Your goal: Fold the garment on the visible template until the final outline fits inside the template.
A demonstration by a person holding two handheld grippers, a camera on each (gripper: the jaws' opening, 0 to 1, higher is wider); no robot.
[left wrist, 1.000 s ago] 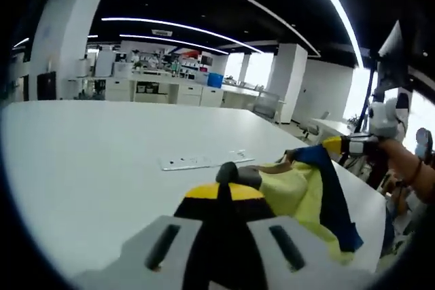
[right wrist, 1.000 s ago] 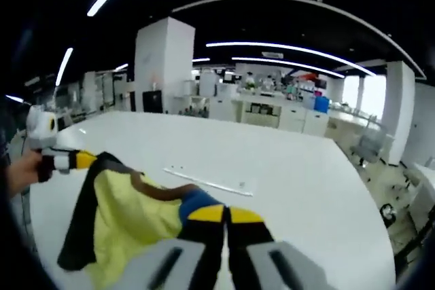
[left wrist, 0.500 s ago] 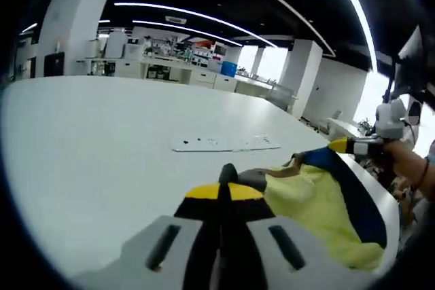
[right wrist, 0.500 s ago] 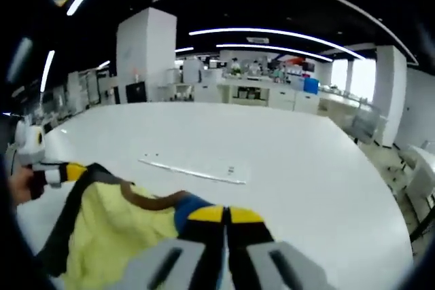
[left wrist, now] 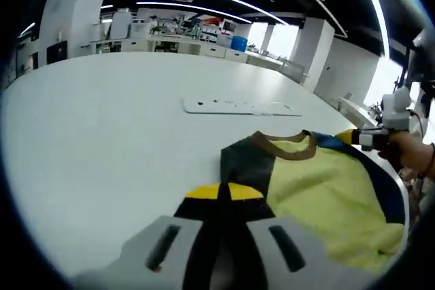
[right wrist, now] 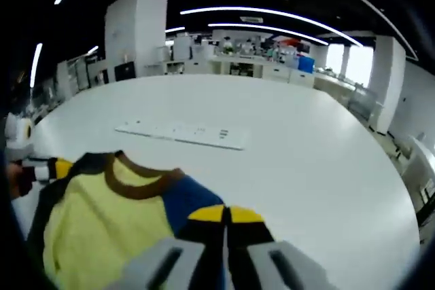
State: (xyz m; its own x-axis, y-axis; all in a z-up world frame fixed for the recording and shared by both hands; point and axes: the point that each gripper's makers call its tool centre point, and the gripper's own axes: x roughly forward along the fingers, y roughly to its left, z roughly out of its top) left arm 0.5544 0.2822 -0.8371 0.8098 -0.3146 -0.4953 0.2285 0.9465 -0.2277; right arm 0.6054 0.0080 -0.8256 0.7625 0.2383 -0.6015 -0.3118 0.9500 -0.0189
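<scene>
Yellow shirt (left wrist: pixel 319 195) on white desk (left wrist: pixel 102 120) | left gripper (left wrist: pixel 219 198) and right gripper (right wrist: pixel 224 219) each clench a shoulder | step: spreading flat | next: lay down, release

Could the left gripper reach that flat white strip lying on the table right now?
Probably not right away: the left gripper is shut on the garment. The bare table leaves a free path to the white strip once it lets go.
</scene>
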